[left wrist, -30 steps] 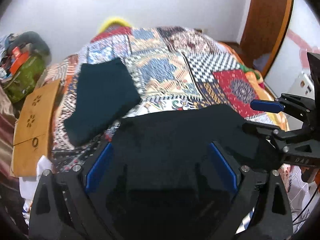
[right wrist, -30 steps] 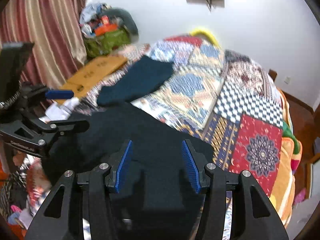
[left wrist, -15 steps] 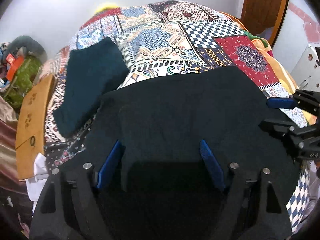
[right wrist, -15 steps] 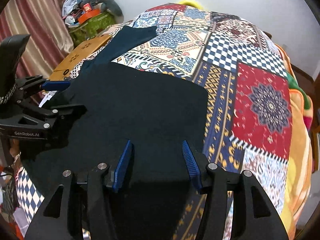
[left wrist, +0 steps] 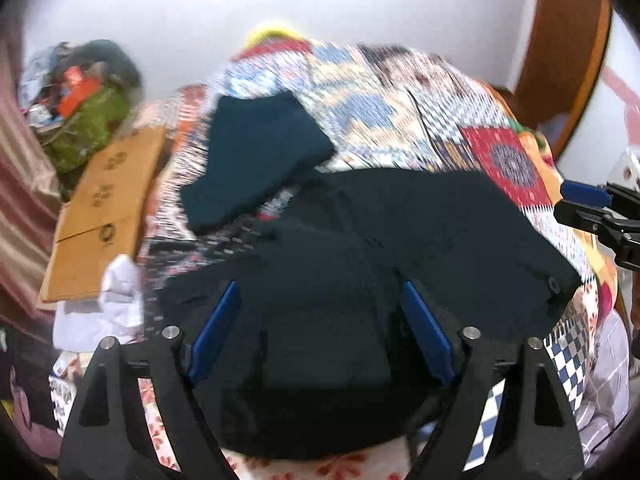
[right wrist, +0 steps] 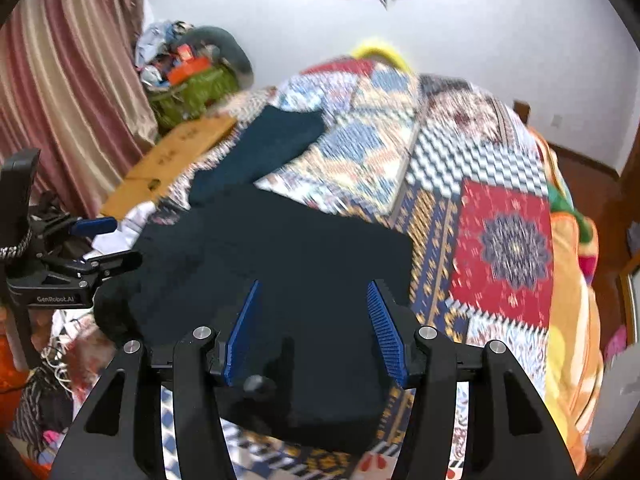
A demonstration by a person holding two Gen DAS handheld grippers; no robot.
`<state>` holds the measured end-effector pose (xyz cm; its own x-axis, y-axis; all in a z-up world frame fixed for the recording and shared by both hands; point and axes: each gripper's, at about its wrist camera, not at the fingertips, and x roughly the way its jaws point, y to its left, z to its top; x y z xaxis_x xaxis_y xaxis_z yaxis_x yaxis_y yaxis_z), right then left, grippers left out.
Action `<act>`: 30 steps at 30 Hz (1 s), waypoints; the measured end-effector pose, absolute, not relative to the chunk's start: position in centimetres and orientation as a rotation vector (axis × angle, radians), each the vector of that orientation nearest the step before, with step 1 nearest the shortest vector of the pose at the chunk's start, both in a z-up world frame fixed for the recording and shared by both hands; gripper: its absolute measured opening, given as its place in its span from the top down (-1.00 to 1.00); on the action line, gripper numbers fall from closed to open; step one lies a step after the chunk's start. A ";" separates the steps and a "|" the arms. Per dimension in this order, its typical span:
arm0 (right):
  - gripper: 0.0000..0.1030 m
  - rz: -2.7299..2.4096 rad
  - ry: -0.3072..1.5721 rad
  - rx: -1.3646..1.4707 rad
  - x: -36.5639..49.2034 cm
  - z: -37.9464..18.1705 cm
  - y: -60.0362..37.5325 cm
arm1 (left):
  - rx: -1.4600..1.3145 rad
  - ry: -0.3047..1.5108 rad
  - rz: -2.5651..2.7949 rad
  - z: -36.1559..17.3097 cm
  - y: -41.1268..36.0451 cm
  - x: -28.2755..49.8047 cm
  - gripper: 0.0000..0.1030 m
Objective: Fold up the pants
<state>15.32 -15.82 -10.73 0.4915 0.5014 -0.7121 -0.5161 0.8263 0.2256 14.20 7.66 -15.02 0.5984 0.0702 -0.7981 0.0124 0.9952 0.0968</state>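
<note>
Dark navy pants [left wrist: 420, 240] lie spread on the near end of a patchwork bed quilt [left wrist: 400, 120]; they also show in the right wrist view [right wrist: 280, 264]. My left gripper [left wrist: 320, 324] is open just above the pants' near edge, nothing between its blue pads. My right gripper [right wrist: 312, 320] is open over the pants' near right part, also empty. Each gripper shows at the side of the other's view: the right one [left wrist: 592, 208] and the left one [right wrist: 96, 240], both open.
A folded dark teal garment [left wrist: 256, 160] lies on the quilt beyond the pants, to the left. A brown cardboard box [left wrist: 104, 212] and a green bag [left wrist: 88, 124] sit left of the bed. A striped curtain [right wrist: 68, 92] hangs at the left; a wooden door [left wrist: 560, 60] stands at the right.
Both grippers have drawn back and lifted from the pants, staying open. The view tilts up, showing more wall. The pants lie flat on the quilt.
</note>
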 end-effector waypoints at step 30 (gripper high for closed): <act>-0.16 0.788 0.960 -0.188 13.2 -16.0 -3.7 | -0.948 1.171 0.048 -29.6 26.0 6.1 -0.95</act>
<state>13.15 -3.71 -15.95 0.3252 0.5176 -0.7914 -0.6757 0.7127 0.1884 6.10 25.96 -29.60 0.4342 -0.4258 -0.7938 -0.4890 0.6287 -0.6047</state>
